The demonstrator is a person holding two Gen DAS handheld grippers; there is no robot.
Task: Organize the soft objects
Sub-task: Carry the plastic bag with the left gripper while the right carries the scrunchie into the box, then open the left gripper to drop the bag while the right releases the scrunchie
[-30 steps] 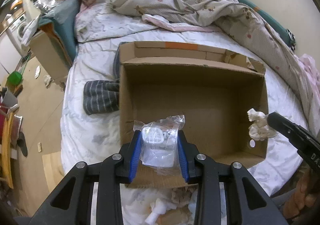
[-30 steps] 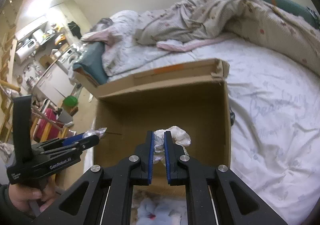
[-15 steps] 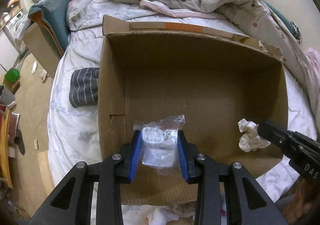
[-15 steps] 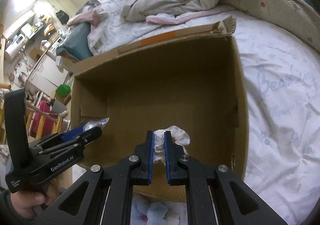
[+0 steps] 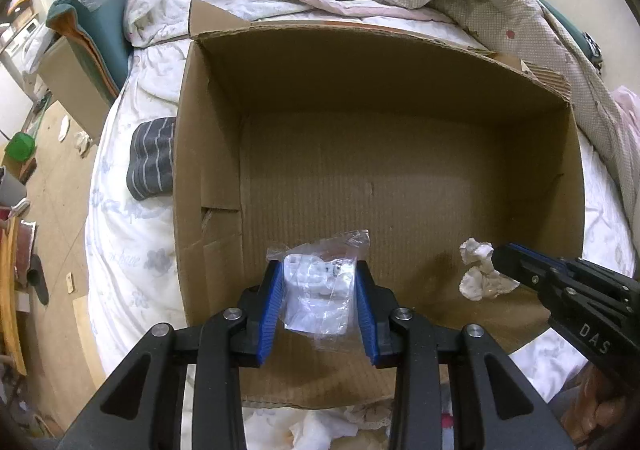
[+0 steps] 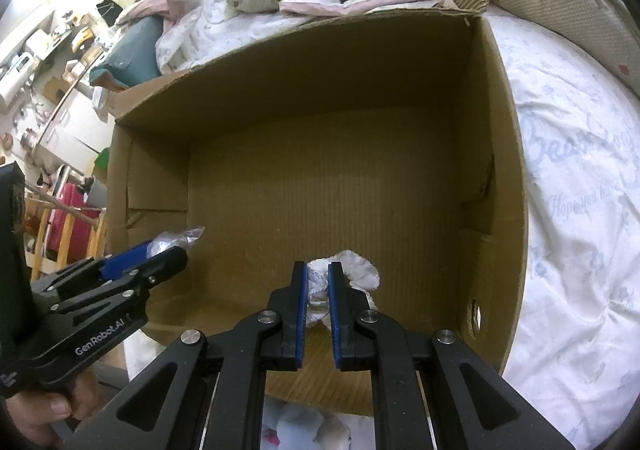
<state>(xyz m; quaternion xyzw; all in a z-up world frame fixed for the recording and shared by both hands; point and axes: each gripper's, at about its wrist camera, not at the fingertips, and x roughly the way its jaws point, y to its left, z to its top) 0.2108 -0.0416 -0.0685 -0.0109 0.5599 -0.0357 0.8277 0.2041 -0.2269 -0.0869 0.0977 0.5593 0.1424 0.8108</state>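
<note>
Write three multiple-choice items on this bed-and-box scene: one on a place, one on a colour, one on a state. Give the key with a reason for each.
1. Where does the striped dark cloth lie?
A. inside the cardboard box
B. on the bed beside the box's outer wall
C. on the floor

2. What colour are the pads of the left gripper?
A. blue
B. red
C. green

3. What does the right gripper hold?
A. nothing, it is open
B. a white crumpled cloth
C. a green cup

Key: 1 B, it rests on the white sheet against the cardboard box. 2 A, blue strips flank the clear plastic bag it grips. 3 B, the white crumpled cloth is pinched between its fingers.
</note>
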